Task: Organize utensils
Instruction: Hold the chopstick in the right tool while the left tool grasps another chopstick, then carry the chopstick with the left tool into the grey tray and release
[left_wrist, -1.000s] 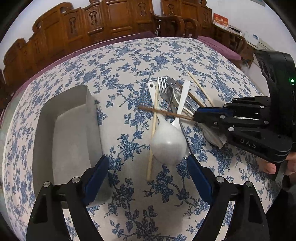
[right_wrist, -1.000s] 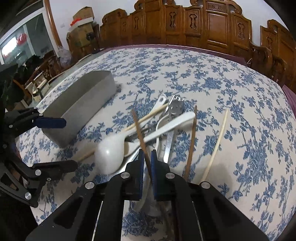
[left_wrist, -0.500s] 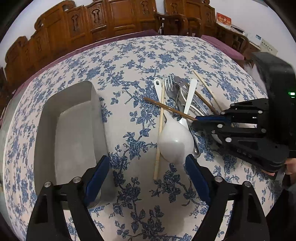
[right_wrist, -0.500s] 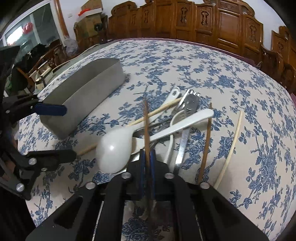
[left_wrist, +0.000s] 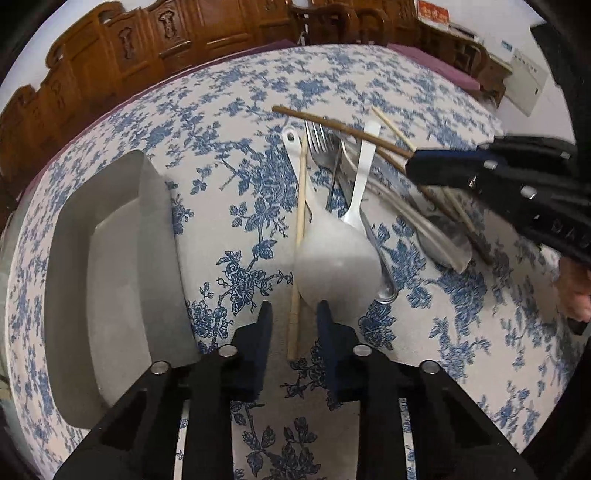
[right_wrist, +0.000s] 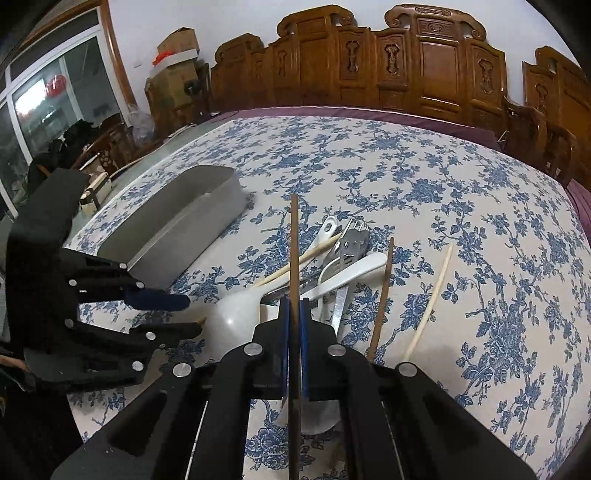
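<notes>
Utensils (left_wrist: 343, 177) are lying heaped; the right gripper (right_wrist: 294, 314) is clenching a dark chopstick (right_wrist: 294, 251), while the left gripper (left_wrist: 293, 321) is closing around a pale chopstick (left_wrist: 300, 236), not yet pinching it.

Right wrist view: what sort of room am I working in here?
Probably a home dining room: a table under a blue floral tablecloth, carved wooden chairs ringing its far side, and a glazed door at the left.
</notes>
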